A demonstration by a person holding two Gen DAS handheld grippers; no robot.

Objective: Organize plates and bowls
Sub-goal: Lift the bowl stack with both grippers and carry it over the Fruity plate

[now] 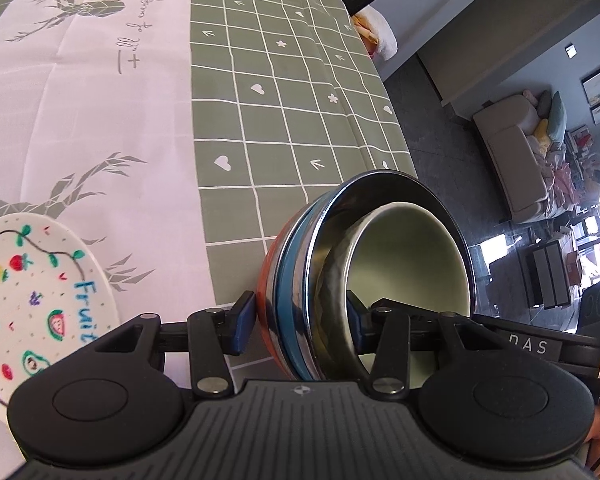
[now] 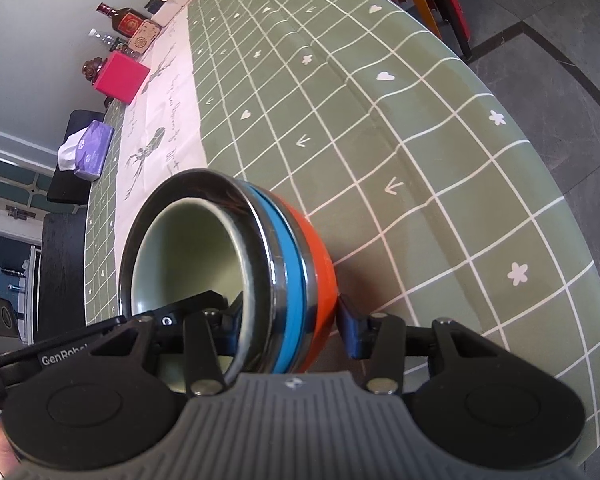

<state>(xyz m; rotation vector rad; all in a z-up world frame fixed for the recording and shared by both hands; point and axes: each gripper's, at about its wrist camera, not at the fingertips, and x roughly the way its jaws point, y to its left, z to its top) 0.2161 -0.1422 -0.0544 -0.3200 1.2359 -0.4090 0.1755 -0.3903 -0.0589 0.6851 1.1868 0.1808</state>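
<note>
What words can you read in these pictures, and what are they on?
"Fruit": on the plate.
"DAS": on the right gripper.
"GenRobo", cut off: on the left gripper.
Cursive on the tablecloth: unreadable.
Labels on the bottle and tissue pack: too small.

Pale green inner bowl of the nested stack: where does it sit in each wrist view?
Left wrist: pale green inner bowl sits lower right of centre, nested in the steel-rimmed stack, opening facing right.
Right wrist: lower left of centre, opening facing left.
Shared landmark: the stack's blue band.
</note>
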